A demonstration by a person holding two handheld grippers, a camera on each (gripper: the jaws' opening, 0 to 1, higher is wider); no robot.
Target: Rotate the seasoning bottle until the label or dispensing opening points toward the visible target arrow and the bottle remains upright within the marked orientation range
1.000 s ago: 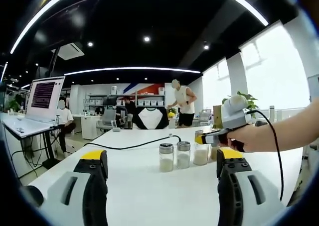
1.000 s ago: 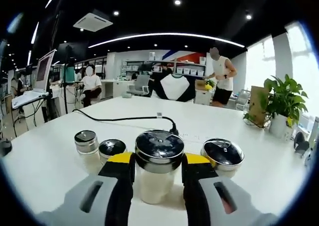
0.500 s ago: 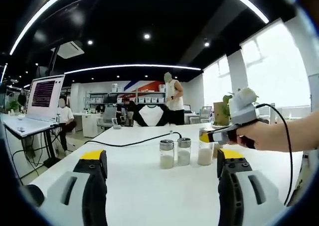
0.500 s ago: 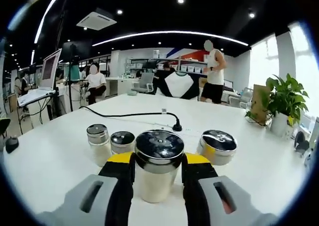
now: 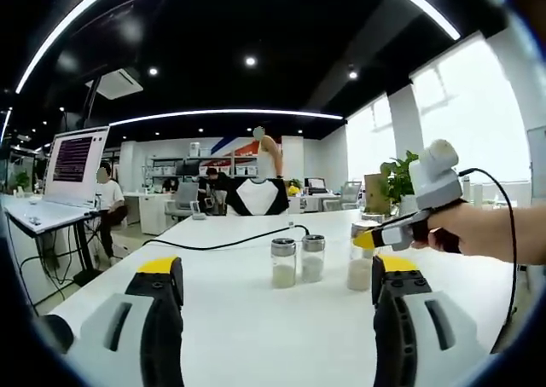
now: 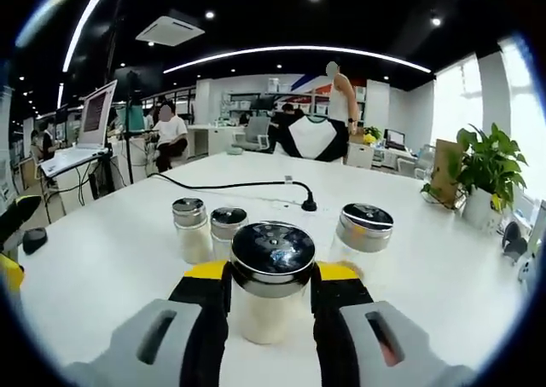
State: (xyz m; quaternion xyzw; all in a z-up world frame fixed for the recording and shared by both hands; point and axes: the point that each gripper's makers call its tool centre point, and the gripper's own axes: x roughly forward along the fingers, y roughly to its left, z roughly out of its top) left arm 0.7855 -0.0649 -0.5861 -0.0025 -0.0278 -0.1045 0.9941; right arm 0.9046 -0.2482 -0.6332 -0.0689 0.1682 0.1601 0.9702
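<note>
Right gripper [image 6: 271, 297] has its yellow-tipped jaws clamped on the clear glass seasoning bottle with a steel cap [image 6: 271, 278], upright above the white table [image 6: 102, 259]. Just beyond it stand three similar glass shakers [image 6: 211, 231]. Left gripper [image 5: 273, 289] hangs wide open, holding nothing.

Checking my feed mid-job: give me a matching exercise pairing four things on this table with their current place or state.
Things:
1. right gripper
2. left gripper
3. black power cable
4. green potted plant

States:
A. open, holding nothing
B. far right of the white table
C. shut on the glass seasoning bottle with a shiny metal lid
D. trails across the table behind the bottles

Pairs: 1-C, 2-A, 3-D, 4-B
</note>
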